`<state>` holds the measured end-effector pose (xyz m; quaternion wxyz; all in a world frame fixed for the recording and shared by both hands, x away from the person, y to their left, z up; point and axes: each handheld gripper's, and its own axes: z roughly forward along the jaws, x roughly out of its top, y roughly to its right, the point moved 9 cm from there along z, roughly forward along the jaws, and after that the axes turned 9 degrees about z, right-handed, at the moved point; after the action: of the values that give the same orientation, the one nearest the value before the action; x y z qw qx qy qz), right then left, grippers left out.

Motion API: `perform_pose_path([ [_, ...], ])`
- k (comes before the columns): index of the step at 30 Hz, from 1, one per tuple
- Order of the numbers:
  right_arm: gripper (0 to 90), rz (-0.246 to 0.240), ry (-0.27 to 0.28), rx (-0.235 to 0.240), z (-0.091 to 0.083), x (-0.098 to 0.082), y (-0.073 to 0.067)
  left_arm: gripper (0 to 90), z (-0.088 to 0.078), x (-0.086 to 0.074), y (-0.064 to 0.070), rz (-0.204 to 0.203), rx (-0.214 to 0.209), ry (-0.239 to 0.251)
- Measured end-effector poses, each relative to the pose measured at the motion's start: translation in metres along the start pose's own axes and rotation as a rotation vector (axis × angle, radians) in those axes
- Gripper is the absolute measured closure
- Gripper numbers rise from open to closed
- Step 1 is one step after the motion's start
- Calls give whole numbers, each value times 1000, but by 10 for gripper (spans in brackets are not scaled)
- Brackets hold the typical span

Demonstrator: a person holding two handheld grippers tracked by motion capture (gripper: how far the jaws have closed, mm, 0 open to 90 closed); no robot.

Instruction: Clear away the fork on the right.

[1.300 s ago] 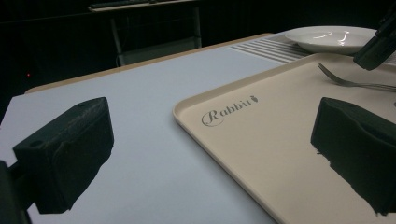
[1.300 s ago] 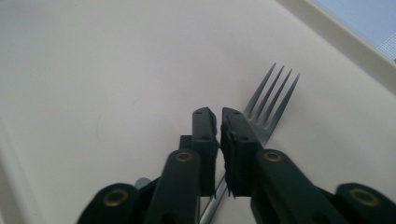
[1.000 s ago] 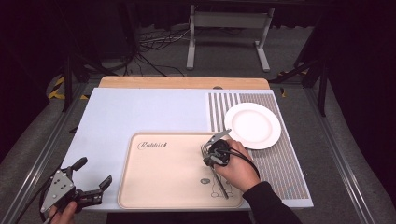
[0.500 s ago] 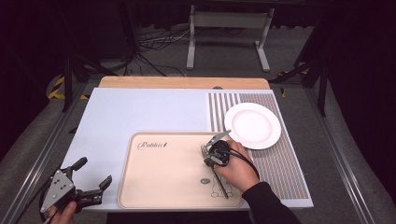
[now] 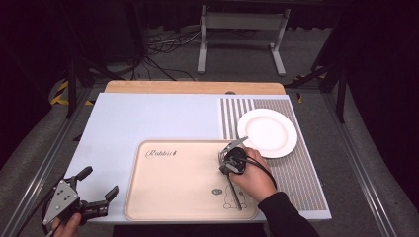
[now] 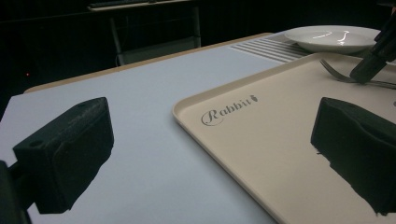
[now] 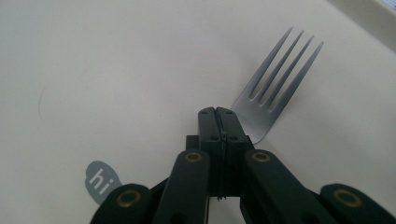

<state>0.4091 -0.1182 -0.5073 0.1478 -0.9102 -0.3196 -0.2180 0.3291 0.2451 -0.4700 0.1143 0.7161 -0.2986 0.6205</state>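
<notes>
Pale blue matting covered the table (image 5: 148, 123), its near right corner hidden under a dark sleeve. Resting on it, the smooth beige plastic tray with rounded corners (image 5: 173, 197) held a steel four-tined fork (image 7: 275, 79), whose handle was hidden beneath the right gripper (image 7: 218, 114); that gripper's black jaws were pressed together over the fork's neck. Far right lay a glossy round white plate (image 5: 267, 132) on a striped mat. Near left, the left gripper (image 5: 99, 190) hovered with jaws spread wide around nothing.
</notes>
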Motion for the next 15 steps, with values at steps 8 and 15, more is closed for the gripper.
perform_pose_path([
  [8,900,28,5,-14,-2,-3,9,1,0,0,0,0,0,-1],
  [15,900,51,8,-23,-5,-5,16,1,0,0,0,0,0,-1],
])
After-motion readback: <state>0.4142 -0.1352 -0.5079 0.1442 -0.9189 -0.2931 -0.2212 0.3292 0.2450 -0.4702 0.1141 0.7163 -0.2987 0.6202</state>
